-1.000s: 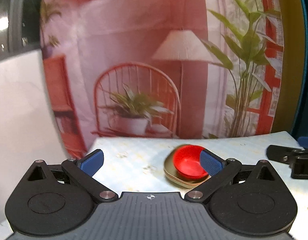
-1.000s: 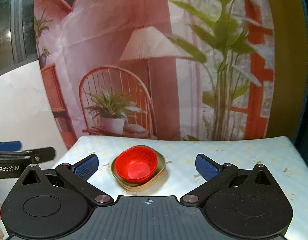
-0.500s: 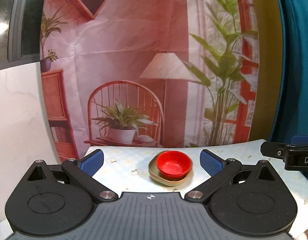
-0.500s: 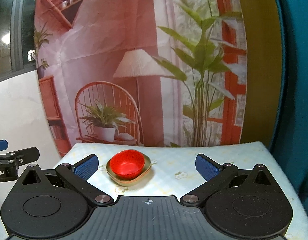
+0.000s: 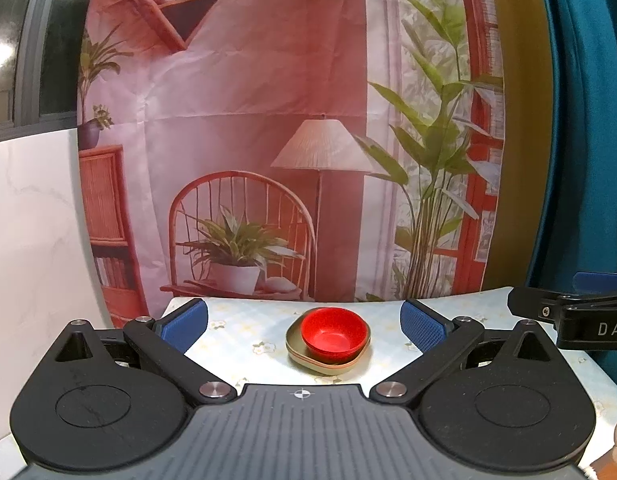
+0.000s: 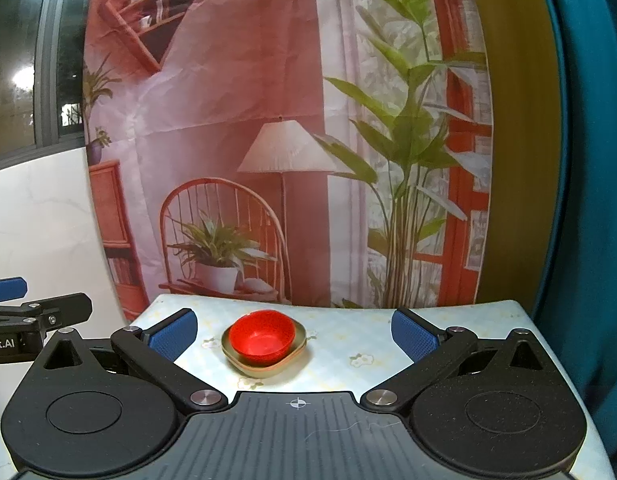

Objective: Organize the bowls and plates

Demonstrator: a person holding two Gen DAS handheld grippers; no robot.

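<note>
Red bowl (image 5: pixel 334 334) nested on stacked plates (image 5: pixel 328 364), mid-table (image 5: pixel 244 344). Left gripper (image 5: pixel 302 326), right gripper (image 6: pixel 294 334) both spread, empty, well back. Stacking looks finished; nothing loose in view.

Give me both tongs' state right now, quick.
Left tongs: open, holding nothing.
Right tongs: open, holding nothing.
Red bowl sits nested in the tan dishes on the table, untouched.
</note>
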